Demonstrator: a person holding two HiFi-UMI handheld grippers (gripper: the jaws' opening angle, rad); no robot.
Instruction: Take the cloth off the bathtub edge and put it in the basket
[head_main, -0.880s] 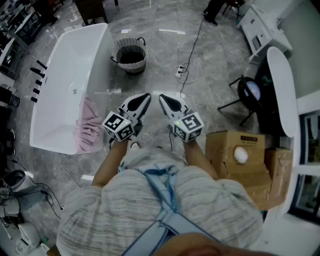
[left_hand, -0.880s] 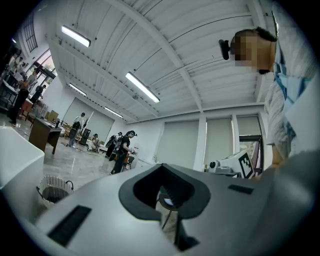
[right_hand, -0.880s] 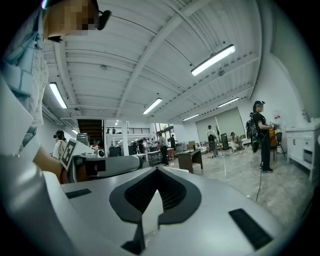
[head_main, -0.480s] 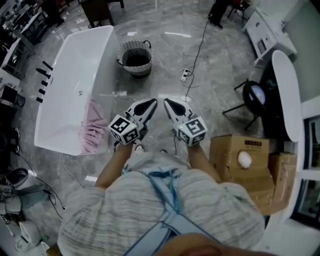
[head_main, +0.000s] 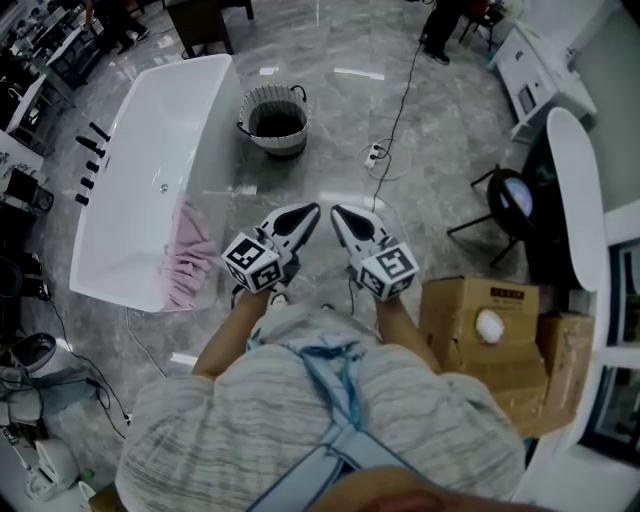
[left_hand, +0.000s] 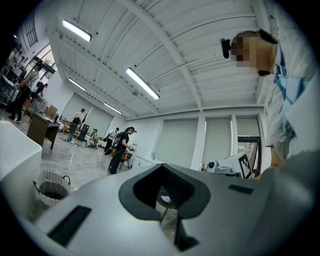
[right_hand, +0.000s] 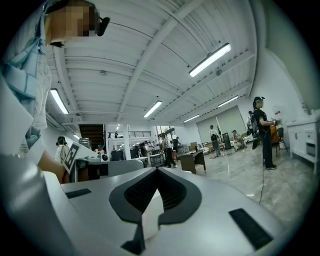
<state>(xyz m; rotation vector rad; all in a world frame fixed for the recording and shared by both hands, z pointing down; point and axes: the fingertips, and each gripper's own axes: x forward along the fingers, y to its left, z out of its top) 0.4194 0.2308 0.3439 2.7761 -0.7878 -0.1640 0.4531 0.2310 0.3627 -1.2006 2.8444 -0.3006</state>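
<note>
A pink cloth (head_main: 186, 258) hangs over the near right edge of the white bathtub (head_main: 140, 130) in the head view. A round wire basket (head_main: 276, 120) with a dark liner stands on the floor past the tub's far end; the basket (left_hand: 51, 186) also shows low at the left of the left gripper view. My left gripper (head_main: 308, 212) and right gripper (head_main: 336, 212) are held side by side in front of the person's chest, both shut and empty, tips pointing away. The cloth lies well to the left of the left gripper.
Cardboard boxes (head_main: 480, 330) sit at the right, beside a white oval table (head_main: 575, 190) and a black stool (head_main: 500, 195). A power strip with a cable (head_main: 375, 152) lies on the marble floor ahead. Several people stand in the distance (left_hand: 120, 150).
The head view has drifted a little, so tub, basket and grippers sit slightly lower and to the right in it. Both grippers keep the same shut, side-by-side pose.
</note>
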